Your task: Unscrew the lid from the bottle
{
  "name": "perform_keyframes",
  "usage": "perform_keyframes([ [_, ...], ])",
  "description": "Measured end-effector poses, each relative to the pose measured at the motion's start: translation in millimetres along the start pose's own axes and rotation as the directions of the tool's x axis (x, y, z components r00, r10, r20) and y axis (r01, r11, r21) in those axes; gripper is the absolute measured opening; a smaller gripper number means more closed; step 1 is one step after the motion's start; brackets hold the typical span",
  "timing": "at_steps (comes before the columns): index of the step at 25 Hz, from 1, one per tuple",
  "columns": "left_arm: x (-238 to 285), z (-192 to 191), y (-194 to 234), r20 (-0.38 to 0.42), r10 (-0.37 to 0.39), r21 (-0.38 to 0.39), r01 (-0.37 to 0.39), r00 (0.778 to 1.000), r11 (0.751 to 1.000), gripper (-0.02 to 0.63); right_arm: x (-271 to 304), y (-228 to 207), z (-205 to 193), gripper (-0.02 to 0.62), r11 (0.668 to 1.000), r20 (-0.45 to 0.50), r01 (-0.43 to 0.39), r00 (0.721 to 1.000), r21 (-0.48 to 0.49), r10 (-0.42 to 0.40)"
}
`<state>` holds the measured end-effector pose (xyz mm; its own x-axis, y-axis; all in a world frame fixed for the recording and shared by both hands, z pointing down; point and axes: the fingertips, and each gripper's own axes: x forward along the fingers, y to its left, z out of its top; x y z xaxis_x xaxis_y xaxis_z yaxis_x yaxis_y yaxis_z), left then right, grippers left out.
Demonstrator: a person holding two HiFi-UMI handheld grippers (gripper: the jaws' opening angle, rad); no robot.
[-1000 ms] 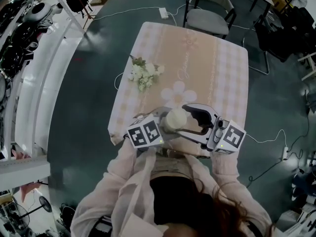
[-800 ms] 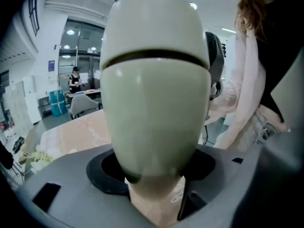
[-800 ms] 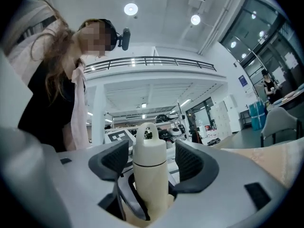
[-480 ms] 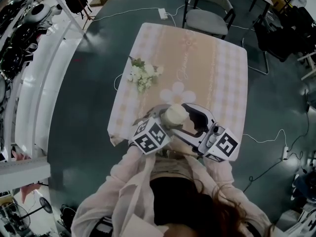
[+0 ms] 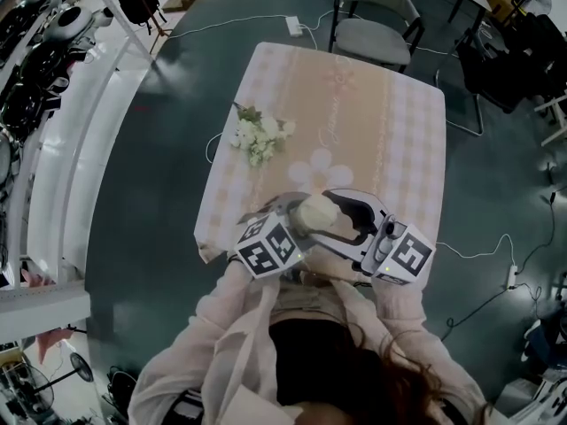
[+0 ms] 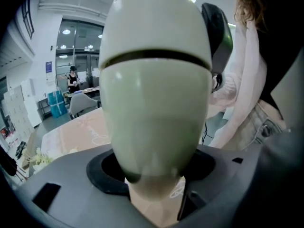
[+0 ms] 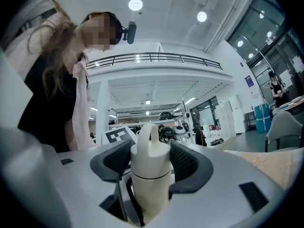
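Observation:
A cream bottle (image 5: 312,213) is held up over the near edge of the table, in front of the person's body. My left gripper (image 5: 297,226) is shut on its body, which fills the left gripper view (image 6: 156,122), with the lid (image 6: 154,27) above a dark seam. My right gripper (image 5: 335,220) comes in from the right. In the right gripper view its ribbed pads (image 7: 115,163) sit against both sides of the lid (image 7: 150,158), which has a loop handle on top. These jaws have just been closing on the lid.
The table (image 5: 372,122) has a beige checked cloth, and a bunch of white flowers (image 5: 259,136) lies near its left edge. A grey chair (image 5: 372,27) stands beyond the far end. Cables and a power strip (image 5: 292,23) lie on the dark floor.
The left gripper's marker cube has turned a little. The right gripper's jaws widened, then drew in around the lid. The bottle stays in the same spot.

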<state>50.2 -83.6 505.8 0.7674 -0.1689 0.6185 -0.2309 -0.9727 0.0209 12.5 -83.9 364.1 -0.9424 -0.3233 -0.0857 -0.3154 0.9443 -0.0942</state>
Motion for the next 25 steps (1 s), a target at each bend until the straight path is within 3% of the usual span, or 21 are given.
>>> perform_keyframes([
  [6,-7.7,0.0,-19.4,0.001,-0.16,0.077,0.16,0.987,0.984,0.316,3.7,12.5,8.4,0.275,0.991,0.005,-0.132,0.991,0.025,0.132],
  [10,-14.3,-0.8,-28.5,-0.015,-0.25,0.127,0.249,0.968,0.96,0.316,5.6,19.4,10.5,0.275,0.977,-0.007,-0.213,0.977,0.019,0.213],
  [13,-16.0,-2.7,-32.3,-0.025,-0.284,0.159,0.284,0.958,0.945,0.316,5.8,23.1,9.7,0.275,0.968,-0.016,-0.25,0.968,0.009,0.25],
  [17,-16.2,-0.7,-24.3,0.019,-0.24,0.112,0.237,0.971,0.965,0.316,5.3,16.2,13.8,0.276,0.98,0.022,-0.197,0.98,0.017,0.196],
  [21,-15.6,2.5,-1.3,0.065,-0.101,0.011,0.101,0.993,0.995,0.316,-0.2,5.8,16.9,0.31,0.994,0.059,-0.113,0.992,0.008,0.112],
  [25,-13.4,-0.6,18.5,0.08,0.024,-0.093,-0.017,0.996,0.996,0.316,1.8,-4.5,12.1,0.311,0.999,0.034,0.017,0.999,-0.037,-0.016],
])
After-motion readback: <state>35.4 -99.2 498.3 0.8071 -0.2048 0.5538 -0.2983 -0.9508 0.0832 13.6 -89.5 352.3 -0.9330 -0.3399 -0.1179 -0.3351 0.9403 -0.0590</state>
